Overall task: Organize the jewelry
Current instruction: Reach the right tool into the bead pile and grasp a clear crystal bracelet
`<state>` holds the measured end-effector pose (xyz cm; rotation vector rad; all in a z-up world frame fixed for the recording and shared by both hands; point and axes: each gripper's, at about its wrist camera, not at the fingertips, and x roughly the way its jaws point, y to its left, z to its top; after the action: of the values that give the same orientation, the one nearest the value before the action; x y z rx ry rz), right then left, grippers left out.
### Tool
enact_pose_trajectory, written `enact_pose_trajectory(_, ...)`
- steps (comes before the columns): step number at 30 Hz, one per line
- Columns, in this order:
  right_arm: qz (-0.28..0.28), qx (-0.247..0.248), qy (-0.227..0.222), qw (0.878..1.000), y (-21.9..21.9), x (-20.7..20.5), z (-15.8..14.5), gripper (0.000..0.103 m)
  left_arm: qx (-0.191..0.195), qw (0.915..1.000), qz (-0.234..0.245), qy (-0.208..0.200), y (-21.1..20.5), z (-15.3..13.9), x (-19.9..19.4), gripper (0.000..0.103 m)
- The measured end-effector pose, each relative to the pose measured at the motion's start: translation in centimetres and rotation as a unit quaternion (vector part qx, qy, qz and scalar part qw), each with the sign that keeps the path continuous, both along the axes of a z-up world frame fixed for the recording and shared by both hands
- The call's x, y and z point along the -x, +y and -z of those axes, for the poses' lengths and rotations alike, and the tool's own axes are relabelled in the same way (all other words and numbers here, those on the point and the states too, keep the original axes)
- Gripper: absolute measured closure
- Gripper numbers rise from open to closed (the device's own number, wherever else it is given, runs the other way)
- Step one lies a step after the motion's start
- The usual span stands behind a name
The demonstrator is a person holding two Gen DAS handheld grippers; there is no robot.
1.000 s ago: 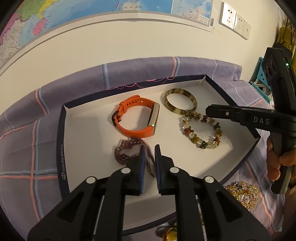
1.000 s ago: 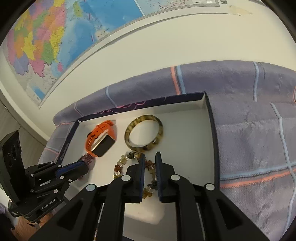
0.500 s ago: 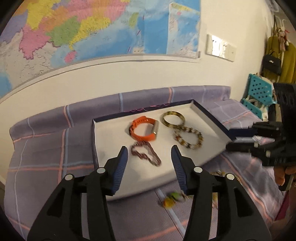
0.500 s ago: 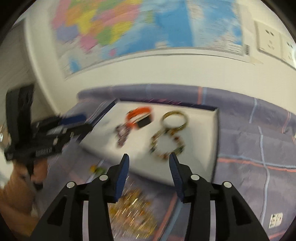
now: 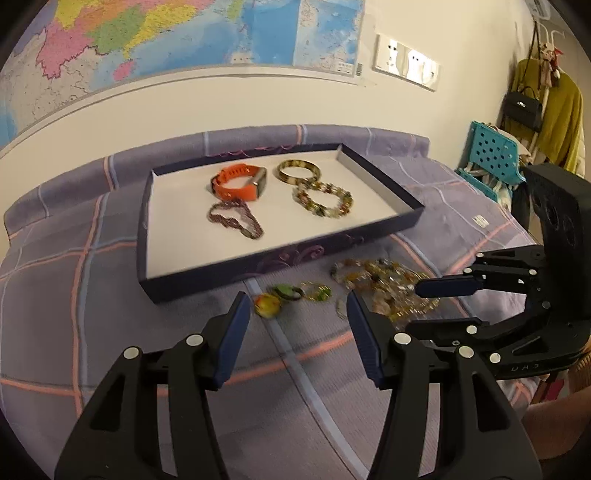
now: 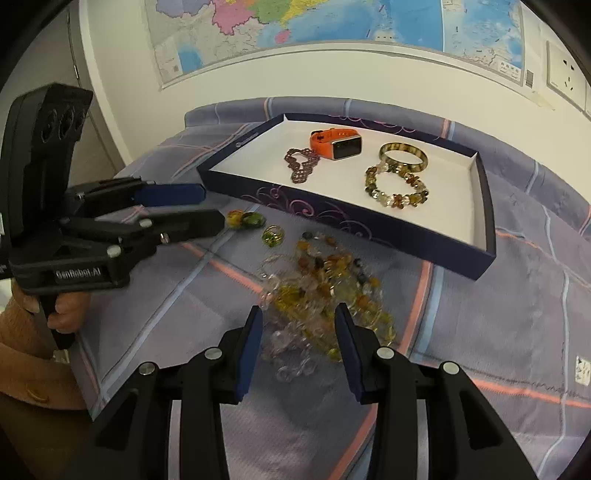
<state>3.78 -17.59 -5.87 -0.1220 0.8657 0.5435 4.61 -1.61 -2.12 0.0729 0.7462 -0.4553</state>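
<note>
Setting: lived-in room of a home, likely a bedroom.

Evidence: bed-like surface under a purple checked blanket point(image 5: 66, 266) set against a cream wall; large coloured wall map point(image 5: 177, 33) above it; white wall sockets point(image 5: 406, 62); yellow coat point(image 5: 561, 122) and black handbag point(image 5: 523, 107) hanging in the corner; teal perforated plastic stool point(image 5: 493, 157) below them; grey door or cabinet panel point(image 6: 99, 118) at the far side. Shallow navy box lid point(image 6: 487, 229) and loose beaded jewellery point(image 6: 325, 291) lie on the blanket.

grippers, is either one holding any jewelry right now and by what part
Nothing is held. The left gripper is opening and the right gripper is closing, both empty above the loose jewelry pile.
</note>
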Motion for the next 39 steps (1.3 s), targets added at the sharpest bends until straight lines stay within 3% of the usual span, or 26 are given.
enact_pose_trajectory(3, -0.001, 0.003, 0.006, 1.000, 0.2, 0.0, 0.5, 0.065, 0.000, 1.0000, 0.002, 0.003, -0.2, 0.2, 0.4, 0.046)
enact_pose_trajectory(9, 0.011, -0.013, 0.009, 1.000, -0.5, 0.2, 0.4, 0.086, 0.004, 1.0000, -0.004, 0.007, 0.2, 0.1, 0.6, 0.046)
enact_pose_trajectory(14, 0.014, -0.046, 0.013, 0.999, -1.7, 0.4, -0.4, 0.089, 0.006, 0.9999, -0.001, 0.011, 0.2, 0.3, 0.8, 0.046)
enact_pose_trajectory(15, 0.013, -0.058, 0.016, 0.998, -2.0, 0.5, -0.7, 0.103, 0.005, 0.9999, 0.000, 0.011, 0.1, 0.3, 0.9, 0.046)
enact_pose_trajectory(23, 0.023, -0.081, 0.011, 0.996, -3.2, 0.9, -2.3, 0.101, 0.011, 0.9997, 0.015, 0.014, -0.1, 0.5, 1.6, 0.046)
enact_pose_trajectory(24, 0.032, -0.071, 0.010, 0.997, -3.0, 0.7, -2.0, 0.093, 0.011, 0.9998, 0.014, 0.014, -0.2, 0.5, 1.6, 0.046)
enact_pose_trajectory(25, 0.035, -0.064, 0.011, 0.997, -2.7, 0.5, -1.7, 0.077, 0.010, 0.9998, 0.013, 0.014, -0.2, 0.6, 1.6, 0.046)
enact_pose_trajectory(26, 0.032, -0.058, 0.012, 0.998, -2.2, 0.3, -1.3, 0.075, 0.010, 0.9997, 0.012, 0.017, -0.2, 0.6, 1.5, 0.046)
enact_pose_trajectory(32, 0.037, -0.058, 0.029, 0.997, -0.8, -1.6, 0.7, 0.075, 0.011, 0.9997, 0.005, 0.023, 0.0, 0.8, 1.7, 0.046)
enact_pose_trajectory(34, 0.030, -0.061, 0.030, 0.997, -0.7, -1.6, 0.6, 0.084, 0.011, 0.9996, 0.004, 0.025, 0.1, 0.8, 1.7, 0.046)
enact_pose_trajectory(38, 0.022, -0.062, 0.024, 0.998, -0.6, -1.0, 0.3, 0.085, 0.012, 0.9996, -0.002, 0.026, 0.4, 0.9, 1.5, 0.046)
enact_pose_trajectory(39, 0.019, -0.070, 0.024, 0.997, -0.7, -0.8, 0.1, 0.091, 0.013, 0.9996, -0.003, 0.026, 0.5, 0.9, 1.5, 0.046)
